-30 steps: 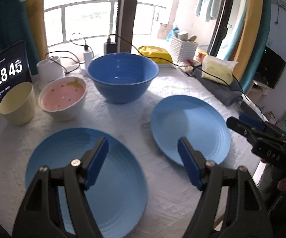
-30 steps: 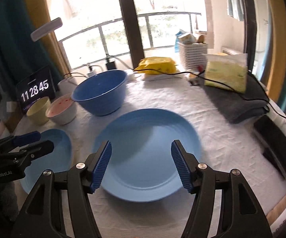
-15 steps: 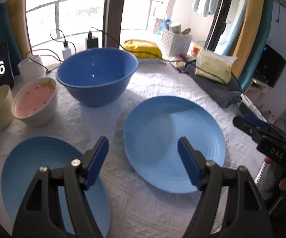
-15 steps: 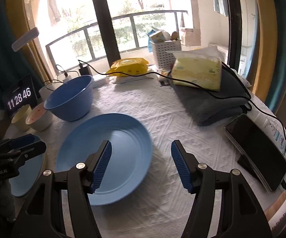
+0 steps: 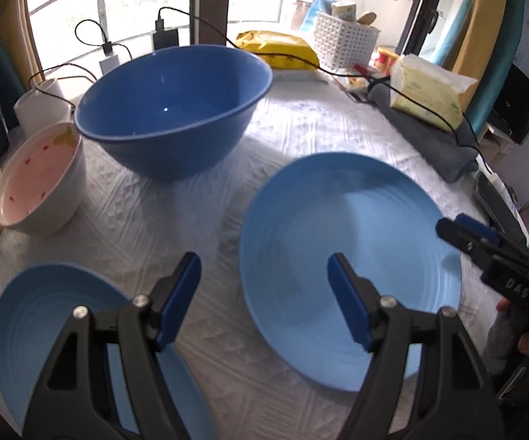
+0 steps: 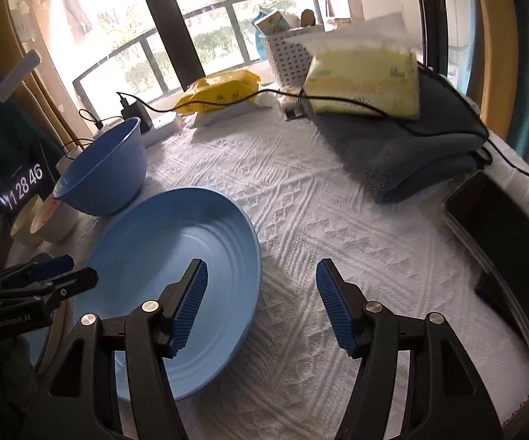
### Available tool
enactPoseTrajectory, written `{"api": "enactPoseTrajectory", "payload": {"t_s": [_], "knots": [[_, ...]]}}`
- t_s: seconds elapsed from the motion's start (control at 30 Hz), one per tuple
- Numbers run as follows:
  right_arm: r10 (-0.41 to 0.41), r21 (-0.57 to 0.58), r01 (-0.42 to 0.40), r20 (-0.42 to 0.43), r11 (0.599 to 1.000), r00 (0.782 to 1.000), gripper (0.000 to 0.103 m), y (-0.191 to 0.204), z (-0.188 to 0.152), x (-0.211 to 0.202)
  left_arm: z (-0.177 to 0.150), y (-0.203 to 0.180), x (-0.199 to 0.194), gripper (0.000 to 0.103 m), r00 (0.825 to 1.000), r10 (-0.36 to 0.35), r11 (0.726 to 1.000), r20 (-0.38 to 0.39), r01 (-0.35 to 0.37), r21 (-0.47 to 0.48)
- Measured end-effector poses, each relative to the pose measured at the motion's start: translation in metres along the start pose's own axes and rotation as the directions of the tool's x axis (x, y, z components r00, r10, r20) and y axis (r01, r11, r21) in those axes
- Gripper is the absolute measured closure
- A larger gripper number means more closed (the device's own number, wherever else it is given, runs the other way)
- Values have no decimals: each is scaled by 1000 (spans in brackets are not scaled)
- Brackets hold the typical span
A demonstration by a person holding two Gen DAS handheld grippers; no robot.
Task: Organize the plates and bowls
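Both the left gripper and right gripper gape empty above the center plate.

The dark clock display at the table's far left edge shows "11 28 46" in white digits in the right wrist view, while in the left wrist view only its last digits, "46", can be seen. The body of the right gripper, seen in the left wrist view, bears white letters that read "DAS". The body of the left gripper, seen in the right wrist view, carries a small white label that looks like "GenRobot.AI", though it is blurred.
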State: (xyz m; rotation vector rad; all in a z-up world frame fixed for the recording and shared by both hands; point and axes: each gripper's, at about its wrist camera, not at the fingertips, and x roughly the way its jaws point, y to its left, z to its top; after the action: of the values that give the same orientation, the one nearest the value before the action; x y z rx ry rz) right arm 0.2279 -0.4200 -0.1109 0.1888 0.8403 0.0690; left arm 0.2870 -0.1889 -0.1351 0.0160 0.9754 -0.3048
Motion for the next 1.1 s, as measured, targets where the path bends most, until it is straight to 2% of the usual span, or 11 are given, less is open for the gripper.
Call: {"api": "enactPoseTrajectory", "payload": {"t_s": [0.03,0.13,0.2,0.27,0.4,0.47,0.63,1.1], "knots": [[-1,1,1,-8,1000,1000,40,1,0,3,0,0,2,31,1000,-5,1000,-2,5,8],[6,7,-6,-34,1000,999,47,2,-3,15,-1,-2,14,49,999,-14,1000,-41,15,24],[2,7,-2,-48,1000,999,58,3,-4,21,-3,-3,23,56,997,-25,999,-76,27,21],[4,0,-4,-45,1000,999,64,4,-2,22,-5,-3,28,63,996,-28,999,-89,29,15],[-6,-16,5,-59,1000,998,83,6,-2,26,-7,-4,30,66,996,-30,1000,-86,30,2],[1,-23,-3,-61,1000,998,87,6,-3,26,-8,-4,29,70,996,-25,1000,-81,25,-3],[-26,-33,24,-56,999,998,88,9,-5,23,-8,-5,27,75,996,-33,999,-79,34,0],[-49,-33,49,-11,998,999,88,23,-9,-9,-22,1,-13,75,998,-61,998,-12,62,17]]}}
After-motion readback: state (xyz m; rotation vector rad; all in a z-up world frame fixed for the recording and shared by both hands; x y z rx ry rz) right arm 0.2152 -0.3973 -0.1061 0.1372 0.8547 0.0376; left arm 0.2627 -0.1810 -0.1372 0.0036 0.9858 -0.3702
